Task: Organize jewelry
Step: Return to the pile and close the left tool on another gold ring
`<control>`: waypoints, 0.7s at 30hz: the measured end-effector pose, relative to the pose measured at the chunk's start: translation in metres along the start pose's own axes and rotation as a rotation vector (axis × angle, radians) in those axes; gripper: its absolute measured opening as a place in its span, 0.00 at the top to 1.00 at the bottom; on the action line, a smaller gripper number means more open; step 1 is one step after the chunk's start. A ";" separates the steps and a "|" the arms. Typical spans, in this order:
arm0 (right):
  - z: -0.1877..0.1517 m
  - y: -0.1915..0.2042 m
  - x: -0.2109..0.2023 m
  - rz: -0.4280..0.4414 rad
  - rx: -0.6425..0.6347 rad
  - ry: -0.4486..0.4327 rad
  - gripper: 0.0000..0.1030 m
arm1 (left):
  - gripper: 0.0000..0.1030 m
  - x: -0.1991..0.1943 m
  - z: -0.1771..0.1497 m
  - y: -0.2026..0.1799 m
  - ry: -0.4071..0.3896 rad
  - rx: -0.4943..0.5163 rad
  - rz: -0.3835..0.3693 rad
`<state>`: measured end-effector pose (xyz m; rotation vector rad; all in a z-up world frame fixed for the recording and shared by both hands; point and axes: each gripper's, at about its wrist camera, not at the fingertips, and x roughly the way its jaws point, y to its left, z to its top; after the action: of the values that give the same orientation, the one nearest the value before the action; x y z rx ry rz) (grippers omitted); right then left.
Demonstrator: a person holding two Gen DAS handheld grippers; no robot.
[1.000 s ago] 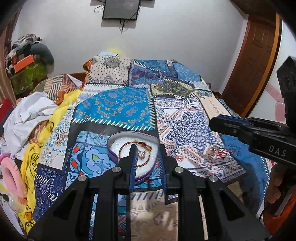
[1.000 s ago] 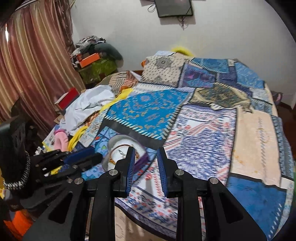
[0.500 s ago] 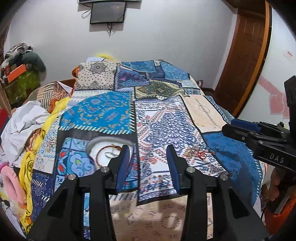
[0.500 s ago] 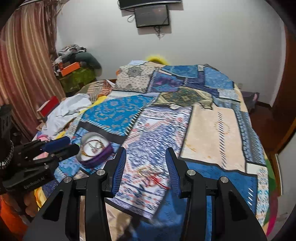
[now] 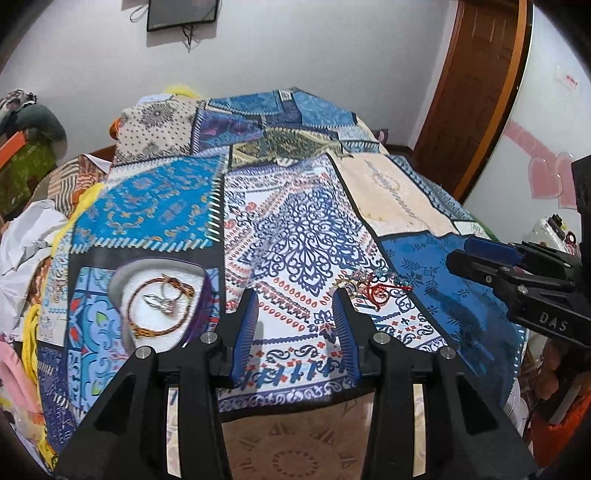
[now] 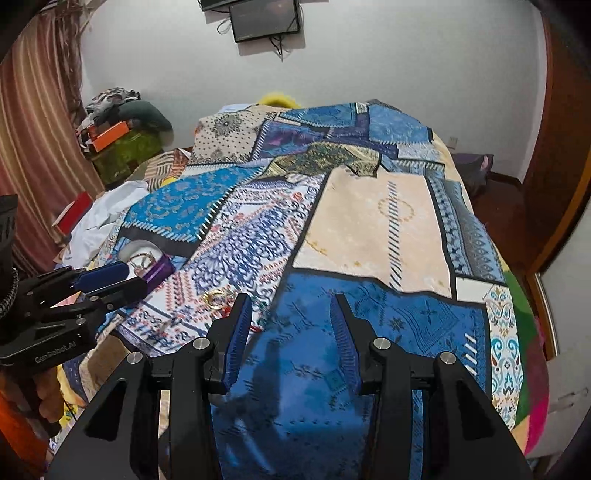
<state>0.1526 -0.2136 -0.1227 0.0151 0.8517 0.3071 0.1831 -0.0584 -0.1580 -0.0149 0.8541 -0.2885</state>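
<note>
From the left wrist camera, the left gripper [image 5: 295, 310] hangs over the near edge of the bed covered in a blue, white and beige patchwork bedspread [image 5: 303, 229]. Its jaws stand wide apart with nothing between them but patterned cloth; the blue ribbed pads [image 5: 245, 328] touch nothing. Just left of the jaws sits a white heart-shaped jewelry dish with a purple rim [image 5: 155, 295], and inside it lie a braided brown-and-gold bangle [image 5: 162, 310] and a small silvery piece I can't make out. Just right of the jaws, on the white-and-blue patch, lies a small tangle of loose jewelry, gold rings with red thread [image 5: 369, 288]. The right gripper [image 5: 480, 258] reaches in from the right edge above the blue patch; its black body carries the white letters "DAS". A dark flat screen [image 5: 181, 14] hangs on the white wall, and a brown wooden door [image 5: 476, 85] stands at the right.

From the right wrist camera, the right gripper [image 6: 291, 321] holds its jaws wide open too, gripping nothing, above the dark blue patch. The loose jewelry [image 6: 218, 297] lies just left of its left pad, partly hidden by it. The left gripper [image 6: 110, 278] comes in from the left, its tips in front of the heart-shaped dish [image 6: 147, 258]; white lettering on its body reads "GenRobot.AI". Striped brown curtains [image 6: 40, 140] hang at the left.
</note>
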 end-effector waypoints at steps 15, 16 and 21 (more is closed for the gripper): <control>-0.005 -0.003 0.020 0.028 -0.013 0.039 0.61 | 0.78 0.039 0.002 -0.012 0.064 0.008 -0.061; -0.005 -0.002 0.021 0.028 -0.016 0.039 0.61 | 0.80 0.040 0.002 -0.013 0.067 0.006 -0.068; -0.004 0.005 0.029 0.039 -0.045 0.039 0.61 | 0.82 0.046 0.004 -0.013 0.070 -0.012 -0.099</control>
<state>0.1663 -0.2010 -0.1455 -0.0163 0.8833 0.3639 0.2116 -0.0827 -0.1874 -0.0587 0.9262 -0.3786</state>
